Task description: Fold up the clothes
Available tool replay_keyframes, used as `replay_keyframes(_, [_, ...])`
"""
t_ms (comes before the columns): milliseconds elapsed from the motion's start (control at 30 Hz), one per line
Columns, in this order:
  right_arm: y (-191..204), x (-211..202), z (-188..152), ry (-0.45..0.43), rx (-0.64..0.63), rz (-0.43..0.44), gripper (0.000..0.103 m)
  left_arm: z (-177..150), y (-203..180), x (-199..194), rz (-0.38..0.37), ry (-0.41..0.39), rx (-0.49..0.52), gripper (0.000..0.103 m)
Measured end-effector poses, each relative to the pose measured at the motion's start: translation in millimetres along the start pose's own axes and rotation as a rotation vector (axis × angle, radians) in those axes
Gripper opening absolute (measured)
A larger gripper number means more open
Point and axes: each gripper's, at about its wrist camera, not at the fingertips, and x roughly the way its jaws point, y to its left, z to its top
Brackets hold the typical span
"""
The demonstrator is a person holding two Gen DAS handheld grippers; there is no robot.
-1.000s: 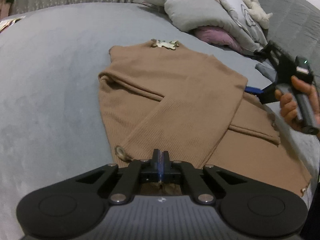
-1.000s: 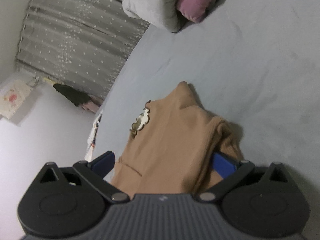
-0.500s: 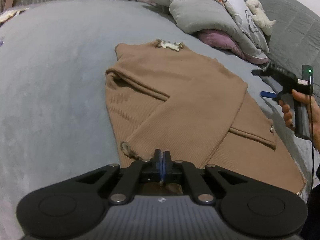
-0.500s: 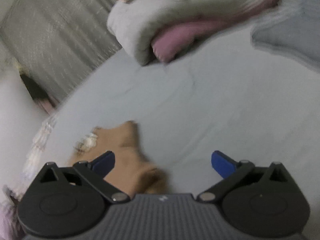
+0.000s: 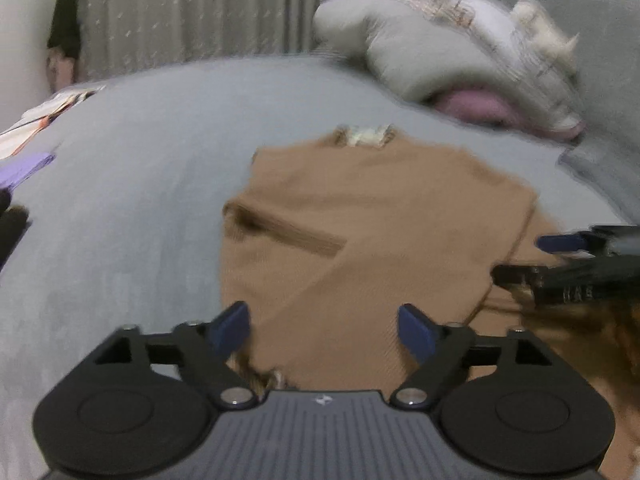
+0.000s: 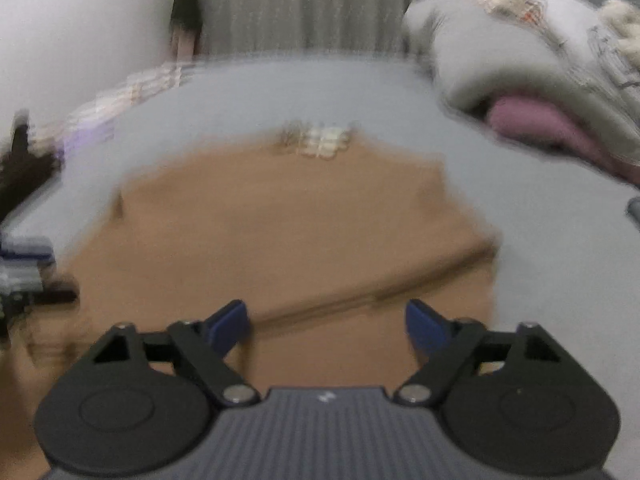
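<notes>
A brown ribbed sweater (image 5: 360,220) lies flat on the grey bed (image 5: 120,200), both sleeves folded across its body and a cream collar trim (image 5: 366,136) at the far end. My left gripper (image 5: 324,328) hovers over the near part of the folded sleeve. Its jaws are opening wide and the pads press on nothing; the cuff lies loose below. My right gripper (image 6: 328,326) is over the sweater's (image 6: 280,232) lower right part. Its jaws are closing a little, still wide apart, with only cloth beneath. In the left wrist view the right gripper (image 5: 536,258) shows at the right edge.
A heap of grey bedding (image 5: 440,52) with a pink pillow (image 5: 476,106) lies at the bed's far right. A grey curtain (image 5: 200,12) hangs behind. Papers and a purple item (image 5: 28,166) sit at the bed's left edge. Both views are blurred by motion.
My left gripper has opened and let go of the sleeve cuff. My right gripper has swung round from the sweater's right side and now faces along it from the near end.
</notes>
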Motion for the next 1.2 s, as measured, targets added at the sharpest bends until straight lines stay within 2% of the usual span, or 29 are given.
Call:
replay_keyframes(67, [-3.9, 2.3, 1.2, 0.002, 0.029, 0.006, 0.086, 0.0, -0.7, 6.6, 0.024, -0.004, -0.014, 0.103])
replay_keyframes(167, [-11.9, 7.3, 2.2, -0.004, 0.043, 0.029, 0.095, 1.7, 11.4, 16.3, -0.021, 0.021, -0.116, 0.103])
replay_keyframes(267, [-11.1, -2.3, -4.2, -0.013, 0.037, 0.039, 0.102, 3.0, 10.8, 16.9, -0.018, 0.018, -0.107, 0.103])
replay_keyframes(467, [-1.6, -62.3, -36.1, -0.025, 0.078, 0.012, 0.103, -3.4, 8.7, 9.3, -0.003, 0.013, -0.111, 0.103])
replay_keyframes(600, [-1.6, -79.4, -59.8, -0.012, 0.087, -0.028, 0.103, -14.5, 10.2, -2.6, 0.002, 0.004, -0.124, 0.103])
replay_keyframes(667, [-7.2, -93.6, -75.9, -0.014, 0.13, -0.017, 0.103, -23.6, 13.0, -12.0, 0.003, -0.003, -0.138, 0.103])
replay_keyframes(767, [-14.7, -116.1, -91.5, -0.022, 0.182, 0.014, 0.103, -36.4, 17.1, -26.5, -0.022, 0.029, -0.151, 0.103])
replay_keyframes(833, [-21.9, -134.7, -102.2, -0.041, 0.237, 0.028, 0.103, -48.0, 16.3, -39.3, -0.037, 0.036, -0.121, 0.103])
replay_keyframes(933, [-42.7, -159.9, -117.5, -0.063, 0.391, -0.002, 0.103, -67.2, 14.0, -61.7, -0.087, 0.04, -0.069, 0.103])
replay_keyframes(1033, [-65.4, -177.2, -130.0, -0.069, 0.525, 0.032, 0.099, -86.7, 12.6, -84.0, -0.138, 0.035, -0.027, 0.103])
replay_keyframes(1100, [-75.5, -181.8, -136.4, -0.056, 0.587, 0.062, 0.093, -96.5, 15.0, -92.9, -0.156, 0.029, -0.055, 0.103])
replay_keyframes(1200, [-79.3, -180.1, -144.1, -0.033, 0.642, 0.107, 0.076, -106.3, 17.8, -101.9, -0.182, 0.015, -0.101, 0.103])
